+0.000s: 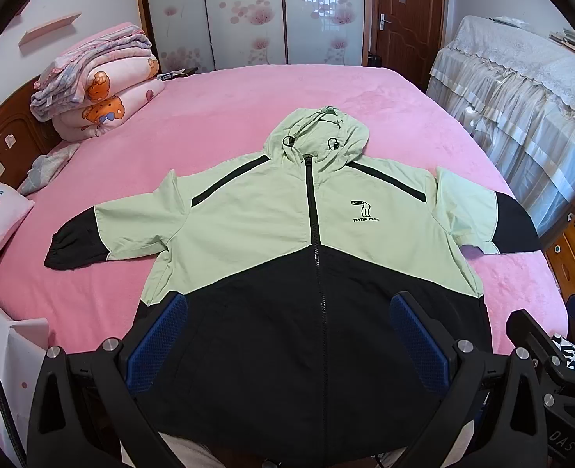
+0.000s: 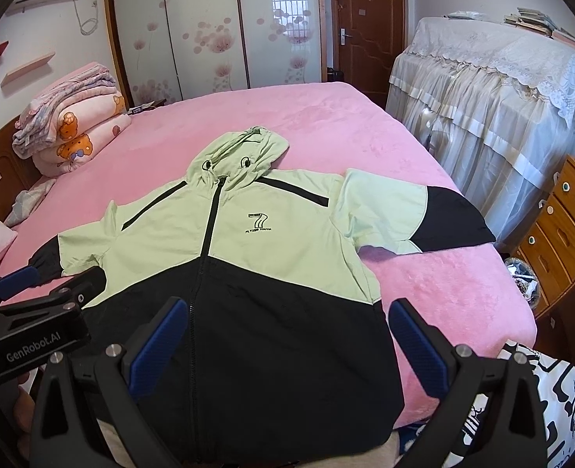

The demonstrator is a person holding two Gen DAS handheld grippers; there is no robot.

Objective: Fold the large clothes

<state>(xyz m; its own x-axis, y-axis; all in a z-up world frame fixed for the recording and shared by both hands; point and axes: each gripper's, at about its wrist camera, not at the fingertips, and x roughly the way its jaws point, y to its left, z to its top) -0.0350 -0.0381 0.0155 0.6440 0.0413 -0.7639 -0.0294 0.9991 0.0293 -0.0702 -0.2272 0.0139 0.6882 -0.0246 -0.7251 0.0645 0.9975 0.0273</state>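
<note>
The jacket (image 1: pixel 287 241) lies face up and zipped on the pink bed (image 1: pixel 217 117), its hood (image 1: pixel 318 136) away from the person and its black hem hanging just over the near edge of the bed, which puts the whole front within reach for folding. Both sleeves are spread out to the sides of the jacket, the one on the person's right reaching the side edge of the bed (its cuff may hang off). The left gripper (image 1: pixel 287 335) hovers over the black lower part of the jacket with its jaws wide and nothing between them; the right gripper (image 2: pixel 287 335) does the same beside it, also wide and empty. No fold looks made yet, so I judge this the start, probably before a sleeve is taken
</note>
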